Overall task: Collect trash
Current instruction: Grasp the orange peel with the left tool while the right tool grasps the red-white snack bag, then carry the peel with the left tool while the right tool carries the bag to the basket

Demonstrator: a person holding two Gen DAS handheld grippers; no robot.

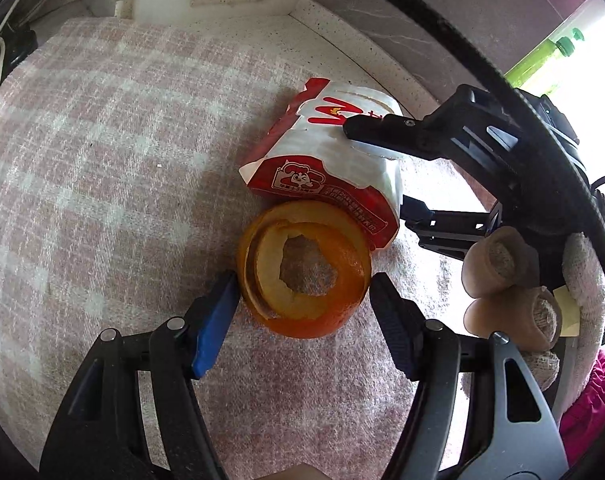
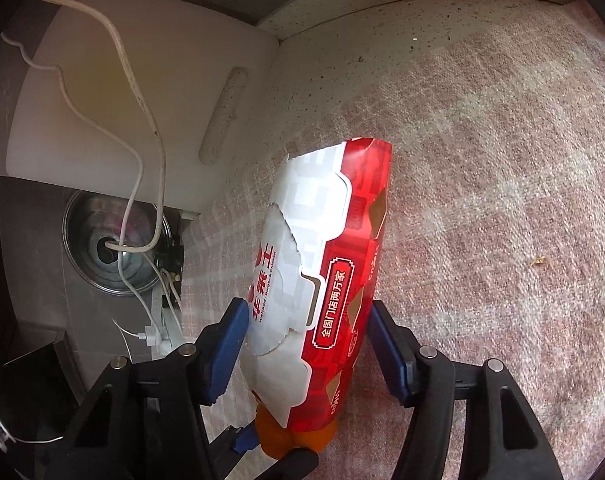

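A: Entry, largest first. Checked cloth (image 1: 102,160) covers the counter; a white cutting board (image 2: 102,80) leans at the back. On the cloth lies the red-and-white food box (image 1: 334,152), tipped on its side, with the curled orange peel (image 1: 302,272) touching its lower edge.

B: Claws?

A: Right gripper (image 2: 306,320) straddles the box's near end, blue pads on both sides. The left pad looks in contact; the right pad sits at the red face, though I cannot tell if it presses. Jaws stand part-way in, so I judge the grip not yet firm. Left gripper (image 1: 302,284) is open around the peel, pads just beside it on both sides.

B: How to do this step well?

A: My judgement: close the right claw gently, since thin card will buckle. Close the left slowly too; the peel is a hollow curl and may collapse or spring out. Lift the box first, or the two together, because they touch and one could drag the other.
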